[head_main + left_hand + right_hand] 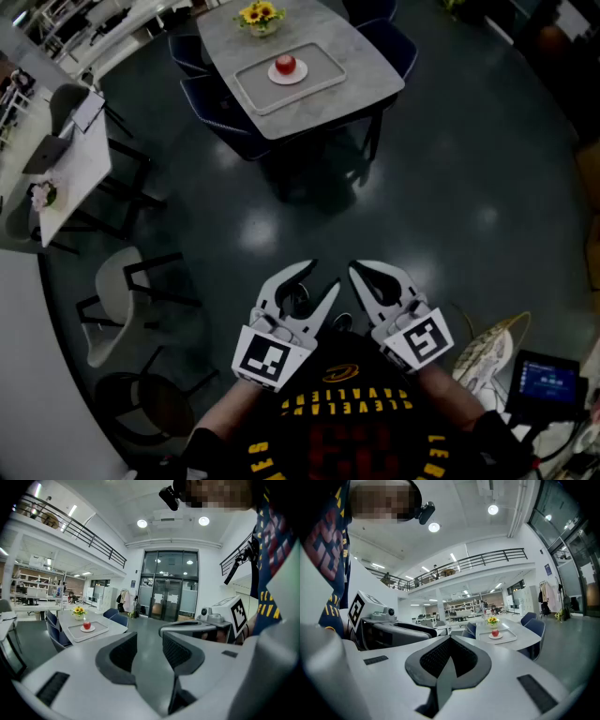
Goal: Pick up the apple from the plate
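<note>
A red apple (pixel 286 65) sits on a small white plate (pixel 274 77) in a grey tray (pixel 321 69) on a grey table (pixel 367 79), far ahead of me across the floor. The same apple (pixel 86 626) shows small at the left of the left gripper view, and the apple (pixel 495 633) sits right of centre in the right gripper view. Both grippers are held close to my chest, well short of the table. My left gripper (pixel 323 277) (pixel 150 638) is open and empty. My right gripper (pixel 356 270) (pixel 450 639) is shut, its tips meeting on nothing.
A vase of yellow flowers (pixel 261 16) stands behind the tray. Blue chairs (pixel 208 101) ring the table. A white table (pixel 70 159) with chairs (pixel 117 291) lines the left side. A device with a lit screen (pixel 546 380) lies at lower right. Dark floor (pixel 394 206) separates me from the table.
</note>
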